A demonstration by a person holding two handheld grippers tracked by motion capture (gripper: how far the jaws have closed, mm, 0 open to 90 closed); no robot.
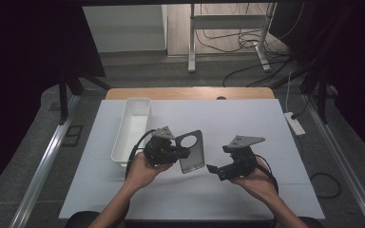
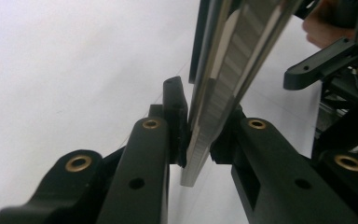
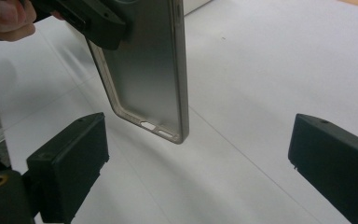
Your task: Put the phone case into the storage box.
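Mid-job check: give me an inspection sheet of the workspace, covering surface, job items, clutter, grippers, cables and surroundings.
Surface: white sheet over a wooden table.
Job's things: grey phone case, held off the surface; camera cutout at its far end.
Clutter: white rectangular bin, far left of the sheet.
Grippers: left hand-held gripper shut on the phone case edge; right hand-held gripper open, apart from the case.
Cables: one trails from each gripper; more on the floor.
Surroundings: power strip, metal stand legs.

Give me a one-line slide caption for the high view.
Left tongs hold a grey phone case above the white table; right tongs open beside it.
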